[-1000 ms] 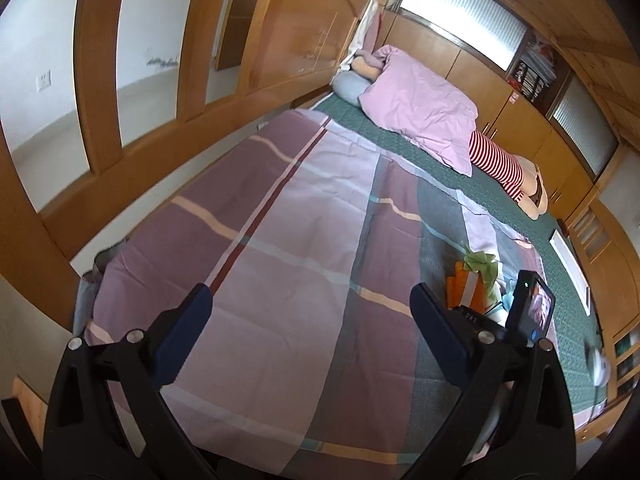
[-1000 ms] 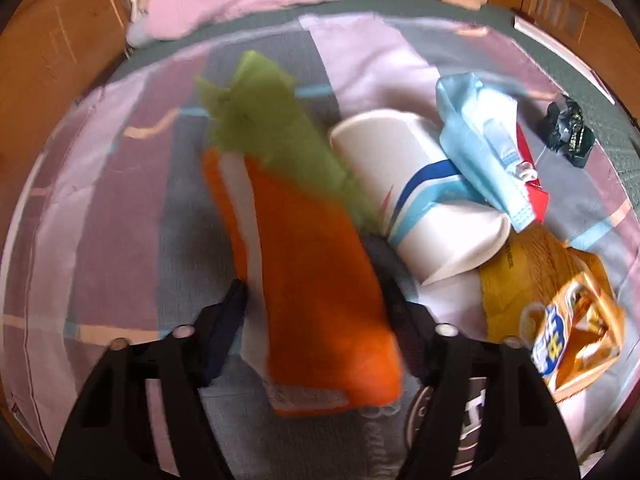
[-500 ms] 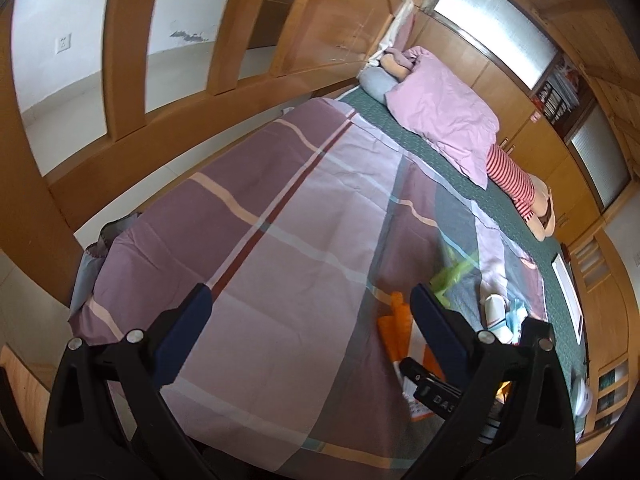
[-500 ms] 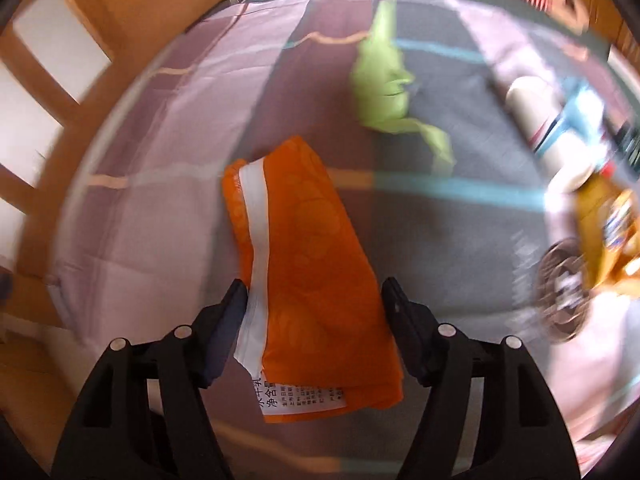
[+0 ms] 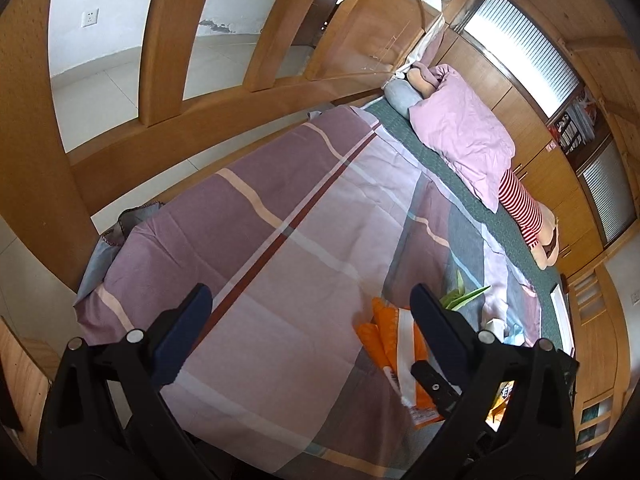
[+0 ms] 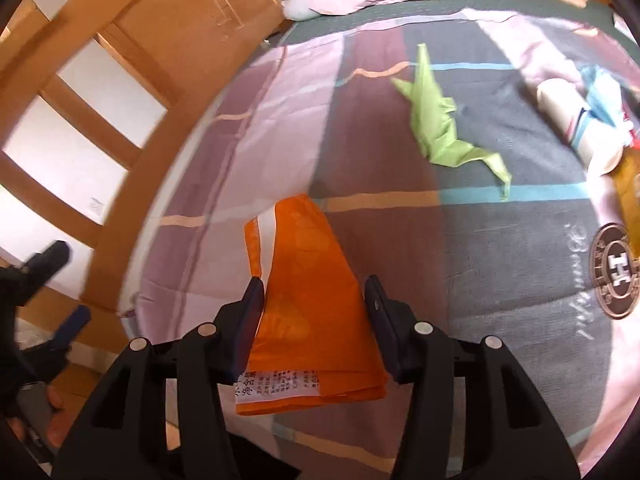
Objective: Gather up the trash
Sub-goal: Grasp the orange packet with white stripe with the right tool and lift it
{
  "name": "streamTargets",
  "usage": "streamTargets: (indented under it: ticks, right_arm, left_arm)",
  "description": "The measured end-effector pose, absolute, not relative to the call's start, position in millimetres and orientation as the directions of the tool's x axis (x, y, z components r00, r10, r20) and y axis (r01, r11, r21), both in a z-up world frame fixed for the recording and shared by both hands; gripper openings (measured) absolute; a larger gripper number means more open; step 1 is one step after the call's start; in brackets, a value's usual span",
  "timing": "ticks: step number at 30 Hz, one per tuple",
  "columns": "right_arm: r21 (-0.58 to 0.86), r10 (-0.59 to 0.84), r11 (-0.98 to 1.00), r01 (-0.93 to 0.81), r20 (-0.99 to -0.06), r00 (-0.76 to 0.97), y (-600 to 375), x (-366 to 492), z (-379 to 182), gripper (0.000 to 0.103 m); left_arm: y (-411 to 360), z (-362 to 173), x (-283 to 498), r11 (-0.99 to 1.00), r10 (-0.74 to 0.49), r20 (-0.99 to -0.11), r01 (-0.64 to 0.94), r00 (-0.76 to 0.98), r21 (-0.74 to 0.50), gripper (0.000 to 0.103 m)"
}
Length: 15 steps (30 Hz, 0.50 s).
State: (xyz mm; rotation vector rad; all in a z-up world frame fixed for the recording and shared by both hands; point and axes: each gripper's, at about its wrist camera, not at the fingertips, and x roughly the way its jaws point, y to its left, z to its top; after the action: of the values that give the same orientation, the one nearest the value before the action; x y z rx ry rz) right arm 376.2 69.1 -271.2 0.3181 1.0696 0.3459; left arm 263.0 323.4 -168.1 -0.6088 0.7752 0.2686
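Note:
An orange folded plastic bag (image 6: 308,248) with a white label sits between the jaws of my right gripper (image 6: 314,284). The jaws are closing, and both pads touch the bag's edges just above the plaid bedsheet (image 6: 400,240). Farther right lie a crumpled green paper (image 6: 436,120), a white paper cup (image 6: 576,120), a blue mask (image 6: 604,96) and a yellow snack bag (image 6: 630,192). My left gripper (image 5: 310,296) hangs open over the sheet with nothing in it. The left wrist view shows the orange bag (image 5: 384,332) and green paper (image 5: 460,300) beside its right finger.
A wooden bed rail (image 6: 120,60) runs along the left edge of the bed. A pink pillow (image 5: 460,136) and a red-striped plush doll (image 5: 520,208) lie at the far end. A round logo (image 6: 618,268) is printed on the sheet.
My right gripper carried the orange bag left, away from the cup and snack bag. The green paper that lay on the bag now rests on the sheet. The right jaws narrowed. The left gripper rolled slightly.

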Motion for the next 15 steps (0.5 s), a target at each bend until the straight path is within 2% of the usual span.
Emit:
streamTargets:
  ticks: [2, 5, 8, 12, 13, 15]
  right_arm:
    - [0.427, 0.422, 0.9, -0.085, -0.809, 0.409, 65.9, 380.3, -280.3, 0.054]
    - [0.51, 0.476, 0.86, 0.0, -0.802, 0.359, 49.6, 384.4, -296.1, 0.062]
    - [0.546, 0.494, 0.833, 0.083, -0.804, 0.332, 36.8, 385.4, -308.6, 0.062]
    - [0.54, 0.499, 0.838, 0.077, -0.816, 0.291, 40.2, 385.1, -314.4, 0.06]
    - [0.547, 0.508, 0.836, 0.052, -0.806, 0.304, 43.0, 383.6, -309.5, 0.053]
    - [0.568, 0.535, 0.823, -0.001, -0.775, 0.335, 47.9, 380.7, -298.3, 0.017]
  left_arm:
    - [323.4, -168.3, 262.7, 0.796, 0.007, -0.723, -0.441, 0.691, -0.414, 0.098]
    - [324.7, -169.4, 262.0, 0.793, 0.007, -0.725, -0.445, 0.689, -0.415, 0.098]
    - [326.3, -170.0, 261.4, 0.79, 0.007, -0.725, -0.448, 0.689, -0.419, 0.098]
    - [325.7, -171.0, 261.6, 0.791, 0.004, -0.726, -0.446, 0.688, -0.419, 0.098]
    - [325.0, -171.2, 261.7, 0.793, 0.001, -0.726, -0.444, 0.687, -0.418, 0.098]
    - [324.9, -171.7, 261.5, 0.792, 0.002, -0.728, -0.445, 0.686, -0.417, 0.098]
